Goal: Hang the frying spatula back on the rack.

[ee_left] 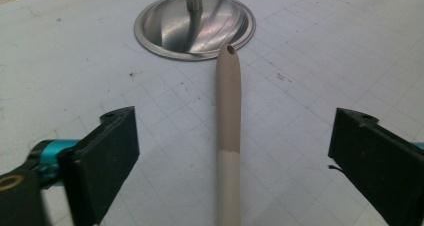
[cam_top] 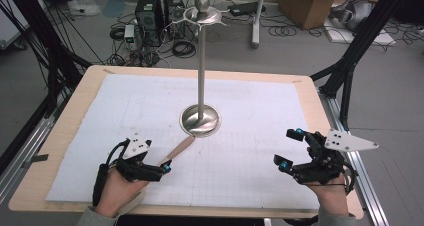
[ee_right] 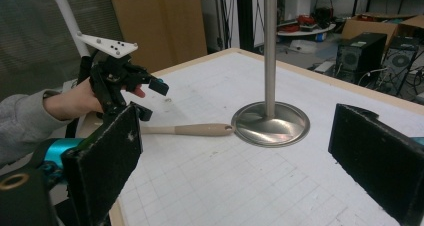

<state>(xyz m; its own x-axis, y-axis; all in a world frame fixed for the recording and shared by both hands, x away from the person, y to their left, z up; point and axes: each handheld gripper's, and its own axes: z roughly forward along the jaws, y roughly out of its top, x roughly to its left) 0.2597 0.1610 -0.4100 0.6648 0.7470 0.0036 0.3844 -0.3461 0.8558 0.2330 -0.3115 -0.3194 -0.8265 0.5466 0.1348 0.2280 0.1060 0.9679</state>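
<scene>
The wooden handle (ee_left: 228, 131) lies flat on the white mat (cam_top: 250, 111), its holed tip just beside the steel stand base (ee_left: 195, 26). The left gripper (ee_left: 232, 161) straddles its near end, jaws wide apart, gripping nothing. The right gripper (cam_top: 295, 148) stands well apart from the base, open and empty.

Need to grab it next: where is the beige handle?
The beige handle lies left of centre, between the left gripper's open fingers, tip touching the stand base.

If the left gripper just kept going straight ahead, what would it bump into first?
Probably the beige handle, which already lies between the open jaws of the left gripper. Beyond the handle's tip sits the stand's round metal base, though how near is hard to judge.
</scene>
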